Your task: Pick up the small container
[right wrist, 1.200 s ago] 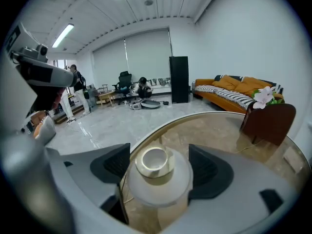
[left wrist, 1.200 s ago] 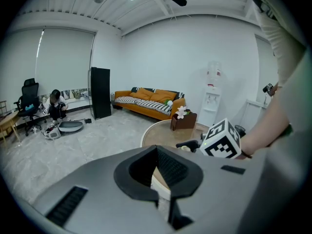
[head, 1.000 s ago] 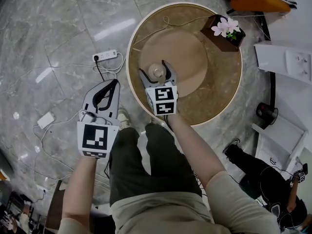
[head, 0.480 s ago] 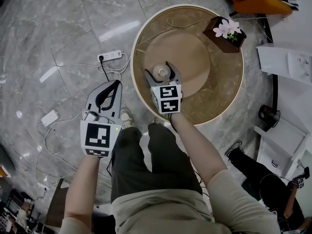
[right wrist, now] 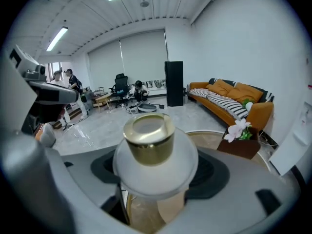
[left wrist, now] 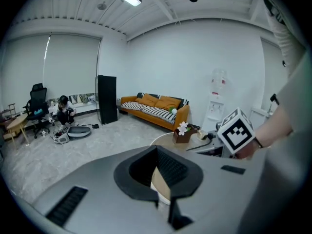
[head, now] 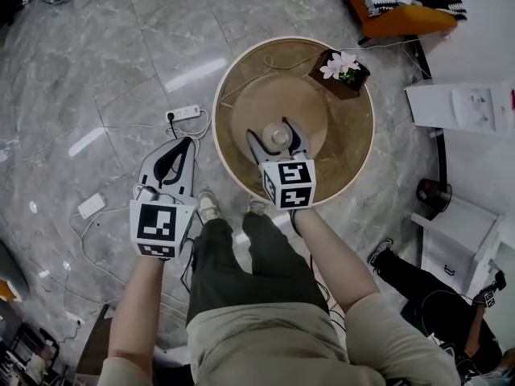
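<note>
The small container has a frosted white body and a gold cap. It sits between the jaws of my right gripper, which is shut on it above the round wooden table. In the right gripper view the container fills the space between the jaws and hides the fingertips. My left gripper hangs over the floor left of the table. Its jaws are shut with nothing between them.
A dark planter box with pink flowers stands at the table's far right, and a thin cable runs across the top. A white power strip and cords lie on the marble floor. An orange sofa and a white cabinet are on the right.
The right gripper with the container between its jaws has shifted right, toward the table's middle, and the table looks smaller in the view. The left gripper has barely moved.
</note>
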The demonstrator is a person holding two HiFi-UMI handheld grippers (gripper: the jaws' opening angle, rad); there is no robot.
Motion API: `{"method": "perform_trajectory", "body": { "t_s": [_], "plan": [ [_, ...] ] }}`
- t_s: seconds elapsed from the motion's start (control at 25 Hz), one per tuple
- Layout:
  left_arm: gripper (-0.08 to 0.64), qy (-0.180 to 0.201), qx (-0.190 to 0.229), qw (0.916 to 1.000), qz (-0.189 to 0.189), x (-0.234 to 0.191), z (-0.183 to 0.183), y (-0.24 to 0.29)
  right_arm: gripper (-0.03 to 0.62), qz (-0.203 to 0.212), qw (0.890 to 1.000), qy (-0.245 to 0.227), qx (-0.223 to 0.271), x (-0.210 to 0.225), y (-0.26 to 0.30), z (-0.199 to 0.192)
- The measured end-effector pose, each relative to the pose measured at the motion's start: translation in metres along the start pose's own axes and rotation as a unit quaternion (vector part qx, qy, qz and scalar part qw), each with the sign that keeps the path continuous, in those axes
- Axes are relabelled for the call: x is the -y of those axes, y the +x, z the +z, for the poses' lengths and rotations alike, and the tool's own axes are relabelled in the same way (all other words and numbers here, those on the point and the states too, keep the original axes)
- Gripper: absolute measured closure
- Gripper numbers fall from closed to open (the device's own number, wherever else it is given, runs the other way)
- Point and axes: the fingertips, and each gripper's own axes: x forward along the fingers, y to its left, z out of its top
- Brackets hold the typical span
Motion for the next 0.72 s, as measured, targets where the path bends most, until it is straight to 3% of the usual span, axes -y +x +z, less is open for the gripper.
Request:
{"method": "perform_trajectory", "body": {
  "t_s": [0.52, 0.72],
  "plan": [
    [0.554, 0.036, 0.062, 0.9971, 0.025, 0.024, 0.142, -0.103, 0.273, 0.023, 0.996, -0.020, 0.085, -0.020, -0.174, 0.178],
    [0.554, 0.001, 0.088, 0.9959, 0.023, 0.032, 0.184, -0.148, 0.273, 0.037, 0.993, -0.034, 0.109, -0.038, -0.238, 0.220]
  ]
}}
